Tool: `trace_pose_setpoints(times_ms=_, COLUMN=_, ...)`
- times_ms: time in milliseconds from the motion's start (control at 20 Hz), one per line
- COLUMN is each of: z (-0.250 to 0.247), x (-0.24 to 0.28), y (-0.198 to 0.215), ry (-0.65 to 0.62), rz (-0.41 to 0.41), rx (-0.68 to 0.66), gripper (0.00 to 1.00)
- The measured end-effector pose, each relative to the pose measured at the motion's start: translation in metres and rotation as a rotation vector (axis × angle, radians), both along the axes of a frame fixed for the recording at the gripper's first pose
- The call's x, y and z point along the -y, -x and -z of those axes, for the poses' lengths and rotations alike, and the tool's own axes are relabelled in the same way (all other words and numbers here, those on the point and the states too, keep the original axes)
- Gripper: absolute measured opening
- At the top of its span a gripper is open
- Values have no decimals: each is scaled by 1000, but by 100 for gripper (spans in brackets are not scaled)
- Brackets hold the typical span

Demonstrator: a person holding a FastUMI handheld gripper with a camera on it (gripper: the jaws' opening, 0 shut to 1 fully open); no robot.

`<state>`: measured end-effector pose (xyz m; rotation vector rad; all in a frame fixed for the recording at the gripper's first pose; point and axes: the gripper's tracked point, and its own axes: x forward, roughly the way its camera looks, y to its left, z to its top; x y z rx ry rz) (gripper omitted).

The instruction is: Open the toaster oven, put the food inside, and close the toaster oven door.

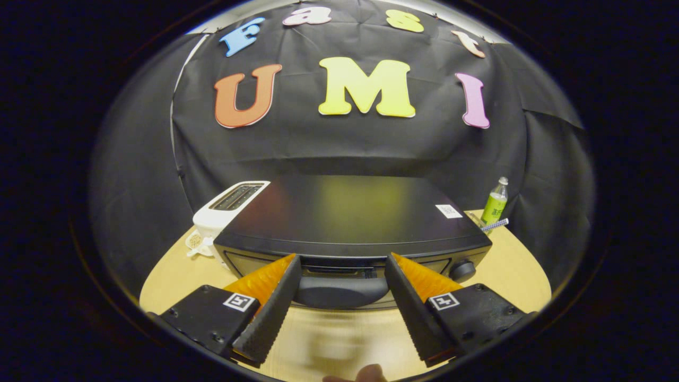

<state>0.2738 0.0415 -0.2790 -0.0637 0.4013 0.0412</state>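
Note:
A black toaster oven [350, 217] stands on the round wooden table [509, 276], seen from above its flat top. Its door handle [342, 291], a dark rounded bar at the top front, lies between my fingers. My gripper [342, 262] is open, one fingertip on each side of the handle and neither pressing on it. A knob [462, 270] sits on the oven's front, right of the handle. The oven door looks closed. At the near table edge a fingertip of a person [366, 374] shows.
A white slot toaster [228, 209] stands left of the oven, touching or nearly touching its side. A green bottle [495, 204] and a striped straw-like stick [494, 225] sit at the back right. Bare table lies in front of the oven.

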Motion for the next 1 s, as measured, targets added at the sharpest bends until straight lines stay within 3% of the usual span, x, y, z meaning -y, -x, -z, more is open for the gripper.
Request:
trace_pose_setpoints(times_ms=100, z=1, x=0, y=4, ry=-4, rz=3, rx=3, gripper=100)
trace_pose_setpoints(times_ms=450, z=47, x=5, y=83, ry=9, rz=-14, rx=-57, gripper=100)
trace_pose_setpoints(times_ms=750, z=102, x=14, y=118, ry=11, rz=-54, rx=-207, gripper=100)
trace_pose_setpoints(times_ms=1000, z=72, x=29, y=139, ry=0, rz=-75, rx=-198, gripper=100)
